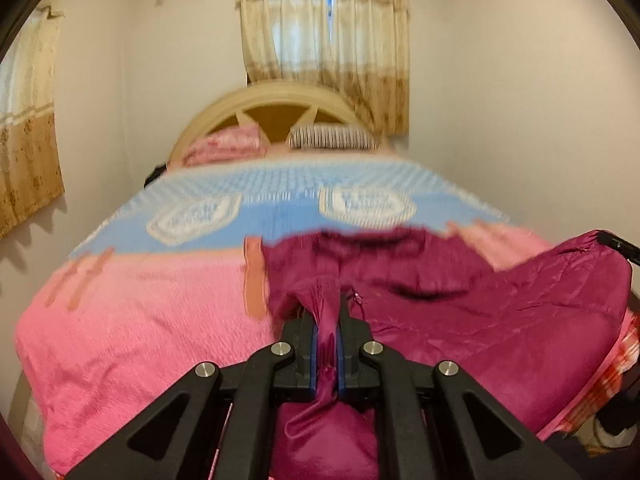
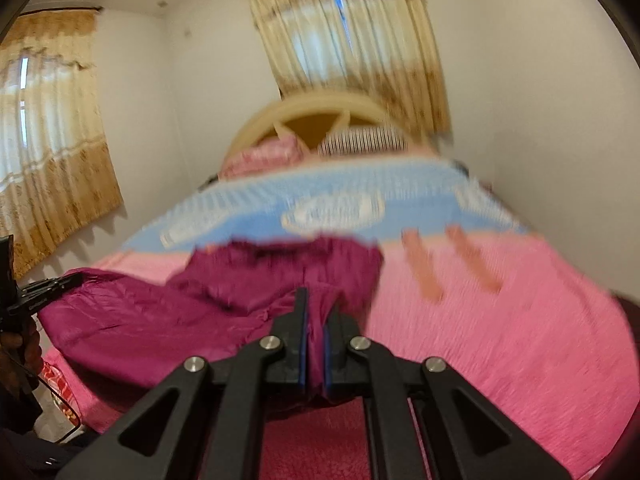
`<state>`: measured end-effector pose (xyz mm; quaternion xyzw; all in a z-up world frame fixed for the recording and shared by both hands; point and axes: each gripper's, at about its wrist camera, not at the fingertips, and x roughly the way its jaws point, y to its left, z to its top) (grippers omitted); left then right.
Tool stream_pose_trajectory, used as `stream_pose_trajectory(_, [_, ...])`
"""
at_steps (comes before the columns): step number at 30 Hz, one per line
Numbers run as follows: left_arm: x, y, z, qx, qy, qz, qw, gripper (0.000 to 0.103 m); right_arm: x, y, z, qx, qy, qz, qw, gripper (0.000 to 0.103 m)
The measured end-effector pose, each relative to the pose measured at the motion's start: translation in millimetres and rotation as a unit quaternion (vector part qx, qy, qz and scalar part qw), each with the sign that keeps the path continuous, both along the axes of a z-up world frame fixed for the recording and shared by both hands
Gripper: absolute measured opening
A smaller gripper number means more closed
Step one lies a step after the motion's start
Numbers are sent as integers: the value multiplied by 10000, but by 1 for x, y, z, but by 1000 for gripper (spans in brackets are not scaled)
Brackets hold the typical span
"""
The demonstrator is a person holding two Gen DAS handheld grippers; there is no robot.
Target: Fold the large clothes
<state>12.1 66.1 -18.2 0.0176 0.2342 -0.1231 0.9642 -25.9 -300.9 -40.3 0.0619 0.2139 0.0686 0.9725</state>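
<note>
A large shiny maroon garment (image 1: 460,300) lies bunched on the near end of the bed, over a pink blanket (image 1: 132,320). My left gripper (image 1: 327,312) is shut on an edge of the garment, with cloth pinched between its blue pads. My right gripper (image 2: 316,312) is shut on another edge of the same garment (image 2: 168,312). The right gripper also shows at the far right of the left wrist view (image 1: 616,246), and the left gripper at the far left of the right wrist view (image 2: 48,286). The cloth sags between the two grippers. Both views are blurred.
A blue and white patterned blanket (image 1: 280,200) covers the bed's far half. A pink pillow (image 1: 224,146) and a striped pillow (image 1: 332,136) lie against a cream headboard (image 1: 272,96). Beige curtains (image 1: 324,40) hang behind. White walls stand close on both sides.
</note>
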Motion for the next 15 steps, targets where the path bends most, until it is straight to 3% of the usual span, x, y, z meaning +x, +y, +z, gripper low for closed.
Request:
stream_pose_trajectory(3, [7,-1,11,118,-72,-3,9999,6,-1,1,20,-13,-326,2,9995,7])
stream_pose_trajectory(5, [35,-3,0,210,47,38,9998,6,15,2,21,-11,-374,-15,9993,7])
stream_pose_trajectory(9, [122,0,-40,389,537,134,9977,6,82,0,-4,105,-145,-161,9997,7])
stream_pose_trajectory(12, [187,4,-70,206,956,232,9949,6,141,-1,-24,250,95,-308,9992,7])
stream_pose_trajectory(15, [233,-4,-89,339,989,472,9934,10,198,0,-43,276,356,-482,9978,7])
